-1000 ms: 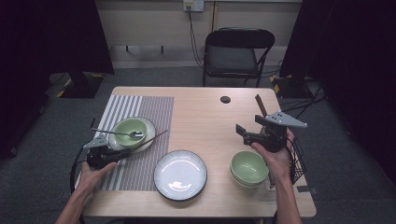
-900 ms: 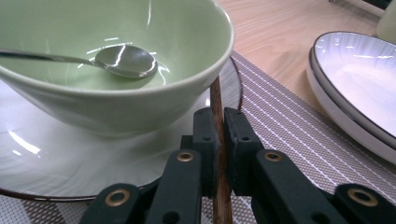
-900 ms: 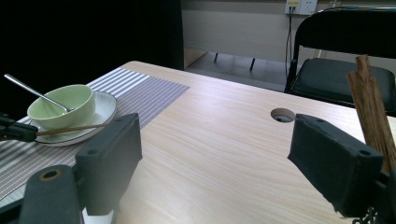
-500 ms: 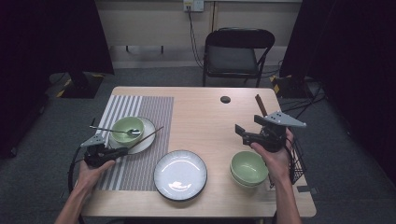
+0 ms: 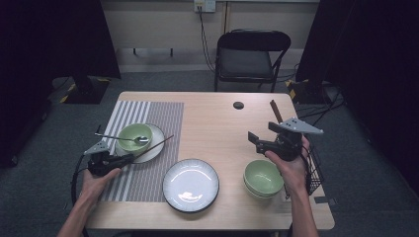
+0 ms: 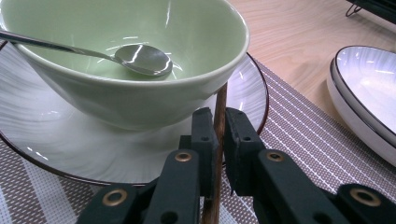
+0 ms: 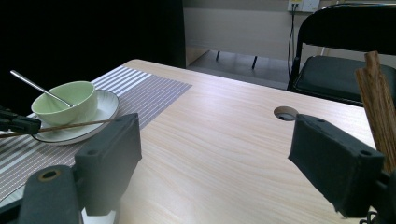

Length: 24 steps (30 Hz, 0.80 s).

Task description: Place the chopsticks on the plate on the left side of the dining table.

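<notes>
1. High view: a wooden table (image 5: 212, 123) carries one striped mat (image 5: 148, 118), two white plates, three green bowls, one spoon and one thin brown chopstick (image 5: 154, 146). One bowl (image 5: 134, 136) sits on the left plate (image 5: 156, 148) with the spoon (image 5: 123, 138) lying in it; the other plate (image 5: 190, 185) stands bare near the front edge; two bowls (image 5: 263, 178) are stacked at the right. The left gripper (image 5: 129, 157) is clamped on the near end of the chopstick, which slants up and across the left plate's rim. The right gripper (image 5: 253, 139) hovers above the stacked bowls, jaws wide apart, holding nothing. One black chair (image 5: 249, 59) stands behind the table.

2. Left gripper view: the two black jaws of the left gripper (image 6: 219, 128) are pinched tight on the chopstick (image 6: 219, 105), a slim, dark brown wooden stick running straight up between them to the green bowl (image 6: 140, 98) and touching its side. One spoon (image 6: 142, 59) rests inside the bowl, on one white plate (image 6: 243, 93); the second plate (image 6: 369, 93) is at right.

3. Right gripper view: the right gripper (image 7: 215, 154) shows both jaws spread wide over bare table (image 7: 224, 140). Far left, the chopstick (image 7: 74, 125) lies across the plate (image 7: 105, 109) beside the bowl (image 7: 65, 102).
</notes>
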Motion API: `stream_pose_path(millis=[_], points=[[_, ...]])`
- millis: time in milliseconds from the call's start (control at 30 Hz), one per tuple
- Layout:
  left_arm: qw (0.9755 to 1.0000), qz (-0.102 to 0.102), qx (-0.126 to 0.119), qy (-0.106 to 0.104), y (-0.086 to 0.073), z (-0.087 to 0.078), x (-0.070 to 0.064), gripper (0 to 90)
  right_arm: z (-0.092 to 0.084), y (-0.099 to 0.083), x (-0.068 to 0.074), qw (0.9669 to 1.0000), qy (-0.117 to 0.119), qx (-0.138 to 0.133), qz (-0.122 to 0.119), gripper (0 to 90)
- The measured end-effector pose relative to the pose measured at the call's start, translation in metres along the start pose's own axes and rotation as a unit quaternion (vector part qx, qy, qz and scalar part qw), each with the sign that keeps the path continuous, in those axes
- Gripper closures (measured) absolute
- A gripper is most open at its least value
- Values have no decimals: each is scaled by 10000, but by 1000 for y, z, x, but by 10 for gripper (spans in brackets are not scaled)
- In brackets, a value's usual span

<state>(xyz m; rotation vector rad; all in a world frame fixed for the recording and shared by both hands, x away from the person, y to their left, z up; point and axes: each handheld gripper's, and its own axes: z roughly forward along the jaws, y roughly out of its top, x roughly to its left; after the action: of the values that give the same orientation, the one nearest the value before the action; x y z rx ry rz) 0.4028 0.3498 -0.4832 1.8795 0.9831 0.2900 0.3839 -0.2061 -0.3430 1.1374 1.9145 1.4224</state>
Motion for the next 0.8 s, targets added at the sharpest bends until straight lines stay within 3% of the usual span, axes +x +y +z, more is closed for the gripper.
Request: stream_pose_path(millis=[167,500,800], points=[[10000,-68,-20,7,1,2,0,832,1,0,0,10000,1,7,1,156],[10000,15,3,16,3,6,-2,833,1,0,0,10000,-2,15,23,156],[10000,-32,-31,-55,4,4,-3,789,0,-1,-3,10000,-22,22,66,155]])
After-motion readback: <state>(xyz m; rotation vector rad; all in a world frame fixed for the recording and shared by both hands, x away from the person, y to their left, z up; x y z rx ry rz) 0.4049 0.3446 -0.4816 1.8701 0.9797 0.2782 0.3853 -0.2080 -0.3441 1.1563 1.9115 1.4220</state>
